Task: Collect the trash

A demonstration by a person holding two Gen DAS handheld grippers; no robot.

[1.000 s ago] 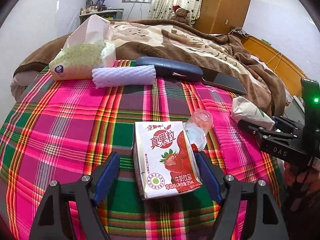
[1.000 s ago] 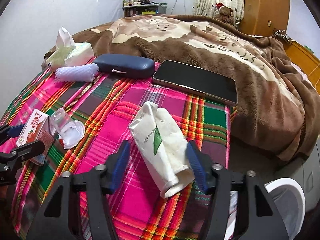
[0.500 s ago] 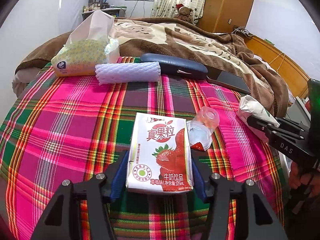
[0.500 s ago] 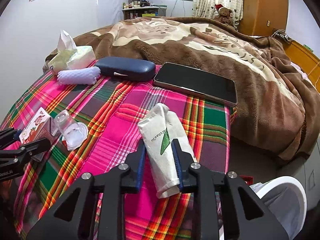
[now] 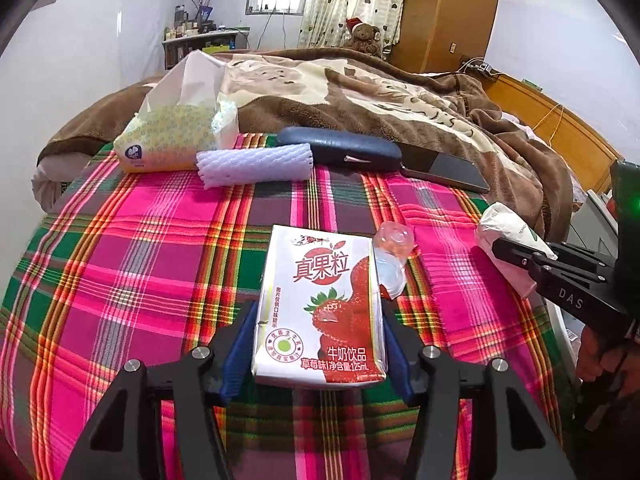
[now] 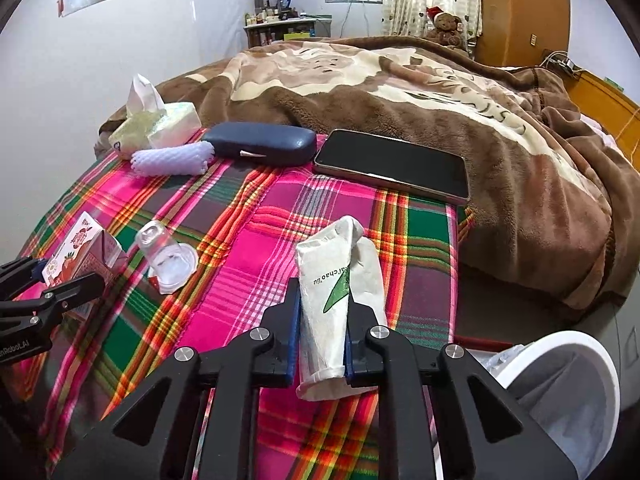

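Currently we find both grippers angled down over the plaid cloth [image 5: 160,264]: the left gripper [image 5: 320,344] clamps the milk carton [image 5: 320,304] near us, the right gripper [image 6: 320,344] pinches the crumpled paper cup [image 6: 332,292] at right.

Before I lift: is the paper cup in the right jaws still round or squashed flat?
Squashed flat: the paper cup shows creased, collapsed walls, pinched between nearly closed jaws of the right gripper.

Pink-green plaid cloth [image 5: 160,264], brown blanket [image 5: 400,92]
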